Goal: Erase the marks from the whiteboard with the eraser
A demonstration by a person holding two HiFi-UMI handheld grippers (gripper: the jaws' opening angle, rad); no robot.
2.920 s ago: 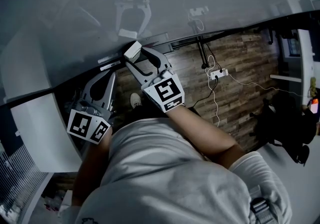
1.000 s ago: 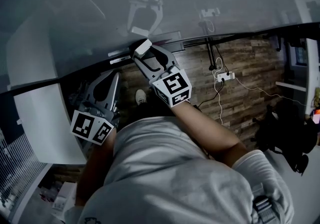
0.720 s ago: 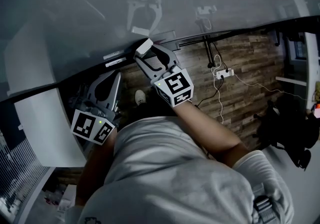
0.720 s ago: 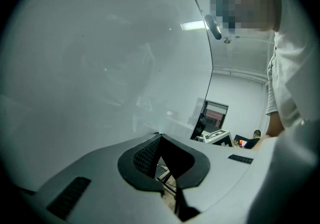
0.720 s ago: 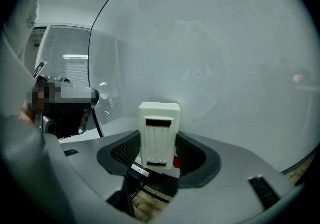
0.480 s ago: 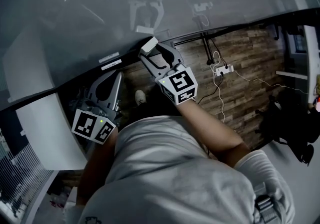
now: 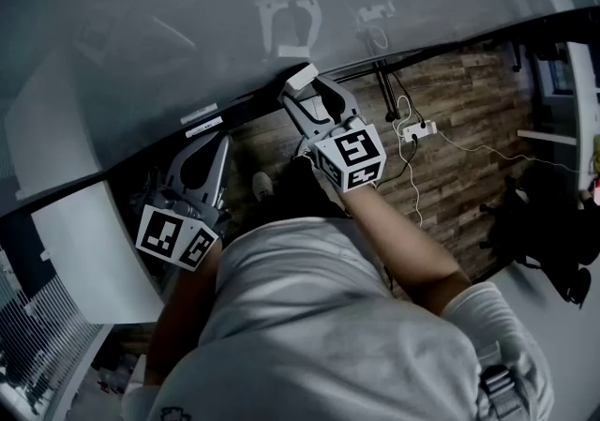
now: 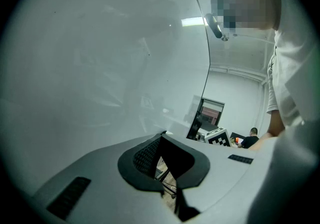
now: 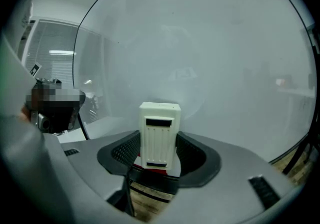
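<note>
- Two grippers show in my feed, both raised toward the whiteboard (image 7: 169, 25).
- My right gripper (image 7: 307, 89) is clamped on the white eraser (image 7: 301, 78). In the right gripper view its jaws press on both sides of the eraser's ribbed body (image 9: 159, 128), with the eraser standing out past the tips toward the board.
- From the head view, the eraser sits at the board's lower edge; I cannot tell whether it touches the surface.
- My left gripper (image 7: 219, 141) hangs lower, beneath the board's edge, apart from the eraser. In the left gripper view its jaws meet at the tips (image 8: 162, 134) with nothing between them.
</note>
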